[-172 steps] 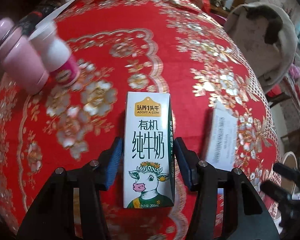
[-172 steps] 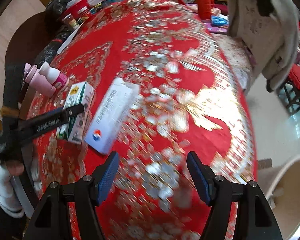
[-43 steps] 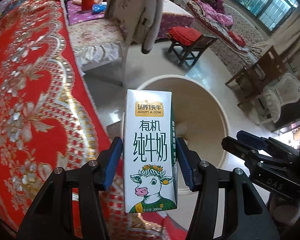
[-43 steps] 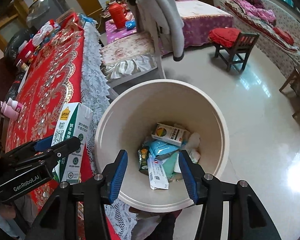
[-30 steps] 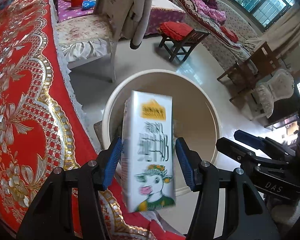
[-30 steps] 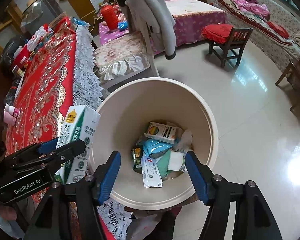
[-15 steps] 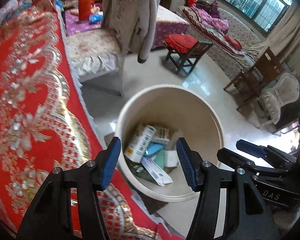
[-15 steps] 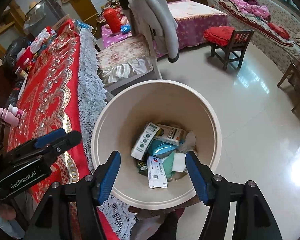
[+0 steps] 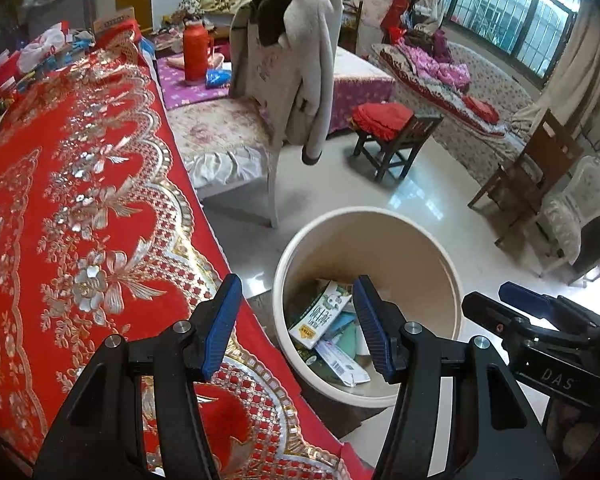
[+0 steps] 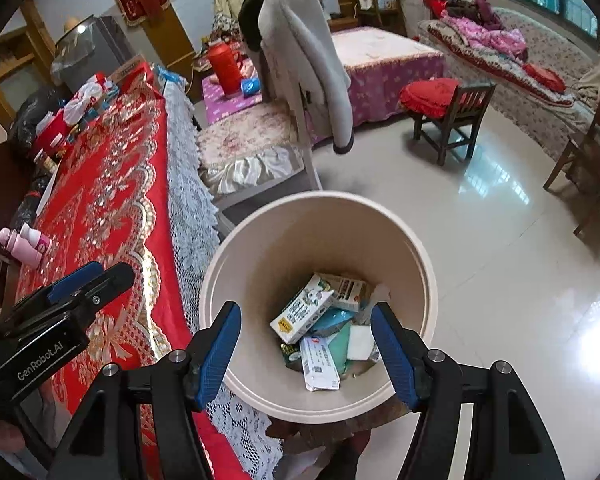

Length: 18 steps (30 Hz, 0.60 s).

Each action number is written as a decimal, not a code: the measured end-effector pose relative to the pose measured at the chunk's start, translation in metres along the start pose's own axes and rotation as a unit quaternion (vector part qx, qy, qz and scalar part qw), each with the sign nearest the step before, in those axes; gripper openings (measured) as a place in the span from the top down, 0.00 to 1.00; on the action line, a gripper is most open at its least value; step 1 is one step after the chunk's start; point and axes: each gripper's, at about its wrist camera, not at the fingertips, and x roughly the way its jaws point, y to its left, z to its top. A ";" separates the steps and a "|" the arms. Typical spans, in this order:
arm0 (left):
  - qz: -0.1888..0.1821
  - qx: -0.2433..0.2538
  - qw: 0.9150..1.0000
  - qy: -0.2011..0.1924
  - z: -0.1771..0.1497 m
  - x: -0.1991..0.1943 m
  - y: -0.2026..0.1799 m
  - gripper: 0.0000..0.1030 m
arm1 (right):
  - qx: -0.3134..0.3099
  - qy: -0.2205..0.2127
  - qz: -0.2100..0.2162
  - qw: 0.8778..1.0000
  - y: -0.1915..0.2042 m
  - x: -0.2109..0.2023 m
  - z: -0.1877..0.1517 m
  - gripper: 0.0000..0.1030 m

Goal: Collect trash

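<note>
You get daylight from the window [image 9: 512,20], white glare on the floor [image 10: 596,344], sharp focus, and dark, curved fisheye corners.

Far beyond the jaws, a shiny pale floor [image 10: 500,248] glows where light hits it. A chair [image 9: 236,136] has a grey coat [image 9: 300,64] hung on its back. A small wooden stool [image 10: 448,108] holds a red cushion. Big windows [image 9: 512,12] sit far right, above what may be a sofa [image 9: 460,76].

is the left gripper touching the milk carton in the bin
Apart. In the right wrist view the left gripper hangs over the red tablecloth, while the milk carton lies down inside the bin.
</note>
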 end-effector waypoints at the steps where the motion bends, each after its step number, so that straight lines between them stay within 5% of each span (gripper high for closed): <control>1: -0.002 -0.002 1.000 -0.006 0.000 -0.004 0.002 0.45 | 0.000 -0.008 -0.002 1.000 0.002 -0.004 0.000 0.37; 18: 0.002 0.018 0.997 -0.079 0.010 -0.058 0.009 0.45 | -0.023 -0.126 -0.021 0.991 0.032 -0.058 0.010 0.35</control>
